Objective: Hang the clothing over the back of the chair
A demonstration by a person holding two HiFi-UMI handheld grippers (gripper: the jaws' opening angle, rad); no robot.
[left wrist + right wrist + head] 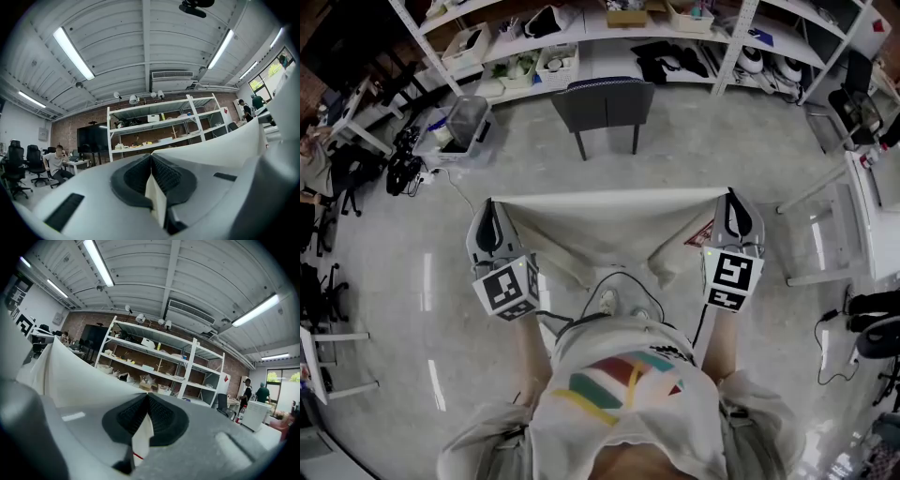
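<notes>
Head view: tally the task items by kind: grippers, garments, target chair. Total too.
Grippers: 2. The left gripper and the right gripper are both shut on the garment.
Garments: 1. A cream garment is stretched between them.
Chairs: 1. A dark chair stands ahead of the person.
Total: 4

Grey left gripper point(490, 202) and right gripper point(730, 195) bear black-and-white marker cubes point(506, 287) and black cables point(553, 319); pale shirt point(628, 412), coloured stripes.
</notes>
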